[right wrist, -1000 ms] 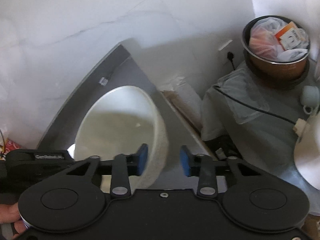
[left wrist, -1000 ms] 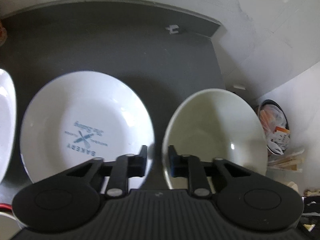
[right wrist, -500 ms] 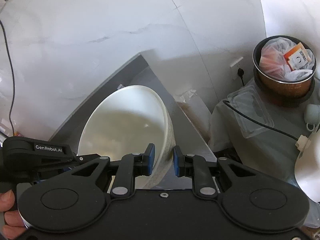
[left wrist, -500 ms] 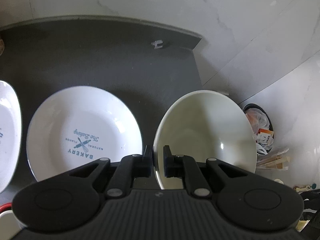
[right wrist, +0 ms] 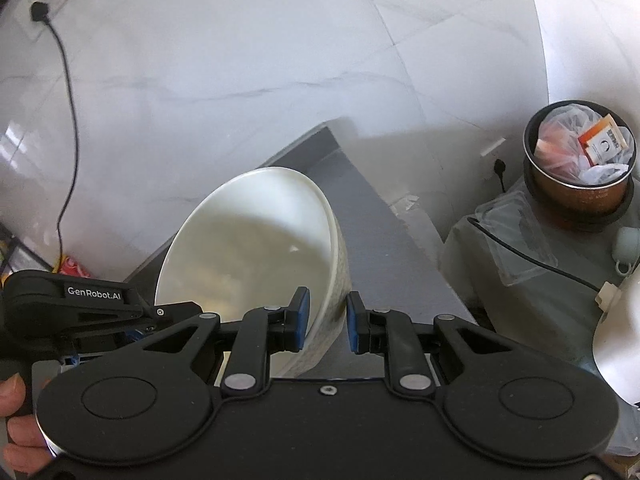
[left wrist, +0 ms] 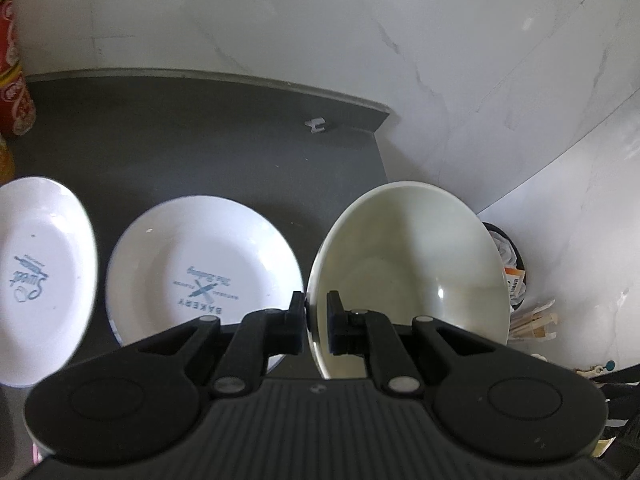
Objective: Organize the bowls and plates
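Cream bowl is pinched at its rim by both left hand-held gripper and right hand-held gripper, above the counter.

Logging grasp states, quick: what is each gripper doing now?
Left gripper: shut on the bowl rim.
Right gripper: straddles the bowl wall; grip cannot be told.

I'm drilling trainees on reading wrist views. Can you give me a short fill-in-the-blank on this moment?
1. The left tool is shut on the rim of the ____.
2. The word BAKERY is printed on the ____ beside the bowl.
3. The right tool has ____ pads.
4. The bin in the right view is ____ with trash.

Missing words: bowl; plate; blue; full
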Tool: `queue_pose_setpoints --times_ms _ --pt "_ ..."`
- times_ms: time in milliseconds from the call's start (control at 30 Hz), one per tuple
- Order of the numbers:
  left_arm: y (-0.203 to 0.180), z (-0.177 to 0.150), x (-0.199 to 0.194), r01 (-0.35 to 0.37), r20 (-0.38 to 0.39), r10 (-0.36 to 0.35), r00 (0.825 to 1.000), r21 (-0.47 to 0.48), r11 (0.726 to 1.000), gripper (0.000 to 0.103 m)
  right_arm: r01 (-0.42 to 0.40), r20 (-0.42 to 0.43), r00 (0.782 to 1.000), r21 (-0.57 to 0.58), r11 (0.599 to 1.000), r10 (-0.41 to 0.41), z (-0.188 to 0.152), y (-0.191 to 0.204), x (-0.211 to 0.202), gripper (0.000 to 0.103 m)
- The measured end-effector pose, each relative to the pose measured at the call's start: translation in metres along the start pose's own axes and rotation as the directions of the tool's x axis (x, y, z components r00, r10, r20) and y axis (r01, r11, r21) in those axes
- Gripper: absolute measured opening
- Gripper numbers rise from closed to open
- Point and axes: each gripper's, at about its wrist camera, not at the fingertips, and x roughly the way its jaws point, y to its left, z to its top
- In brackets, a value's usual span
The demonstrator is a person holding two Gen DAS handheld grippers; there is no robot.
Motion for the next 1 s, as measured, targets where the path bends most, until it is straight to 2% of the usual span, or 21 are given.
queue_pose_setpoints --times_ms 500,1000 --pt "0.045 -0.014 -0.058 0.021 0.028 -0.021 0.999 -0.006 1.000 0.010 -0.034 -0.002 0.999 -0.095 0.995 0.034 -0.023 0.056 -0.029 0.020" --pt "0.097 -0.035 -0.093 0.035 -0.006 -0.035 0.999 0.009 0.999 0.010 -0.048 -0.067 0.997 -0.175 0.983 0.036 -0.058 0.102 -0.040 0.020"
